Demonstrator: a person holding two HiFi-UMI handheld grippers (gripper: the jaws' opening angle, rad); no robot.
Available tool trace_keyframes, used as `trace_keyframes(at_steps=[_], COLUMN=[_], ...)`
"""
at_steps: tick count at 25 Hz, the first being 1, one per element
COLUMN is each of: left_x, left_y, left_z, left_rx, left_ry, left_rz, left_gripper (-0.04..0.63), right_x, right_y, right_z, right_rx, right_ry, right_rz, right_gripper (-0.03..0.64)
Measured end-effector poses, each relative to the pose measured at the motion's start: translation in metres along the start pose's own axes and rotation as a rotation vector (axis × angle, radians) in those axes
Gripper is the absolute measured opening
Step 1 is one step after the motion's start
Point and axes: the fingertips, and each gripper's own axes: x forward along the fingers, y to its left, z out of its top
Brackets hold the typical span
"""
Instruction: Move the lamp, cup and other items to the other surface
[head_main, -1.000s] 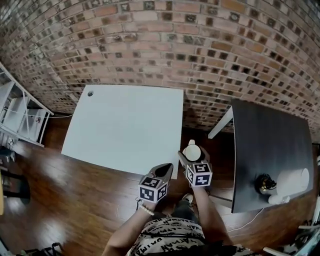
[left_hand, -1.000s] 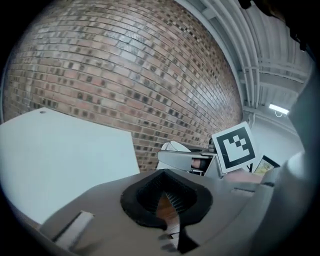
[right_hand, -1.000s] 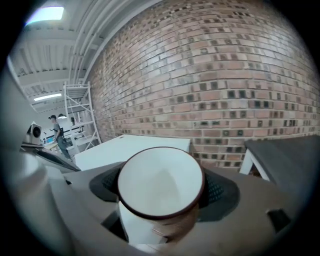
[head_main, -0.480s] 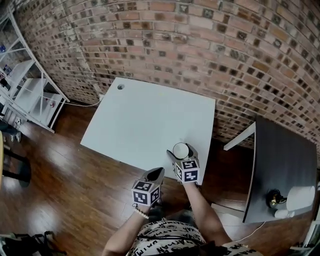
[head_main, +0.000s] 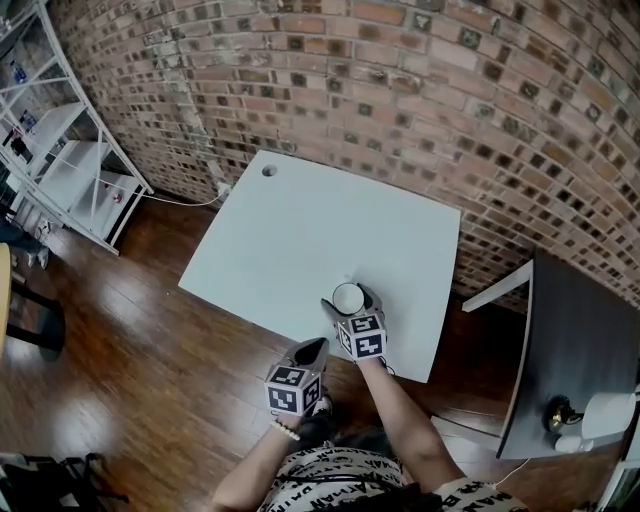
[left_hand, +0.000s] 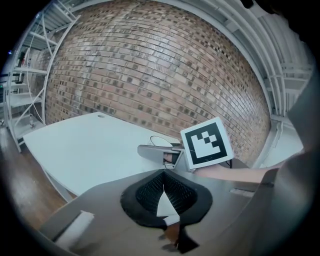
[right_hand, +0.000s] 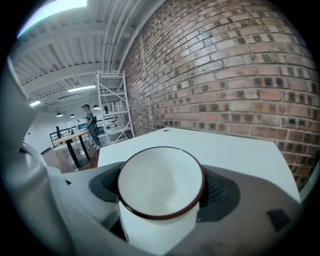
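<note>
A white cup (head_main: 347, 297) with a dark red rim sits upright between the jaws of my right gripper (head_main: 349, 302), which is shut on its sides. In the right gripper view the cup (right_hand: 160, 190) fills the middle, empty inside. It is over the near right part of the white table (head_main: 290, 230); I cannot tell whether it touches the top. My left gripper (head_main: 311, 351) is at the table's near edge, left of the right one, jaws together and empty. Its own view shows the pads (left_hand: 150, 187) meeting. The lamp (head_main: 561, 412) stands on the dark table (head_main: 580, 330).
A brick wall (head_main: 400, 100) runs behind both tables. White metal shelving (head_main: 60, 150) stands at the left. A gap of wooden floor (head_main: 480, 370) separates the two tables. A white cylinder (head_main: 610, 412) lies beside the lamp. A person stands far off in the right gripper view.
Both grippers moved left, from the gap between the tables to the white table's near right part, the right one carrying the cup. The dark table slid toward the right edge of the view.
</note>
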Motion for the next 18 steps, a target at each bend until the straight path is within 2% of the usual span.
trace_keyframes(at_steps=[8,18], left_x=[-0.015,-0.022], left_y=[0.033,0.050], left_z=[0.001,0.007], left_rx=[-0.039,-0.058], left_ry=[-0.021,-0.038], left_rz=[0.030,0.041], left_gripper=[0.000,0.000], right_x=[0.044,0.060], right_y=[0.023,0.031], right_z=[-0.002,-0.012], right_rx=[-0.016,-0.050], right_ry=[0.024,0.060], right_rz=[0.025,0.015], right_gripper=[0.423,0.423])
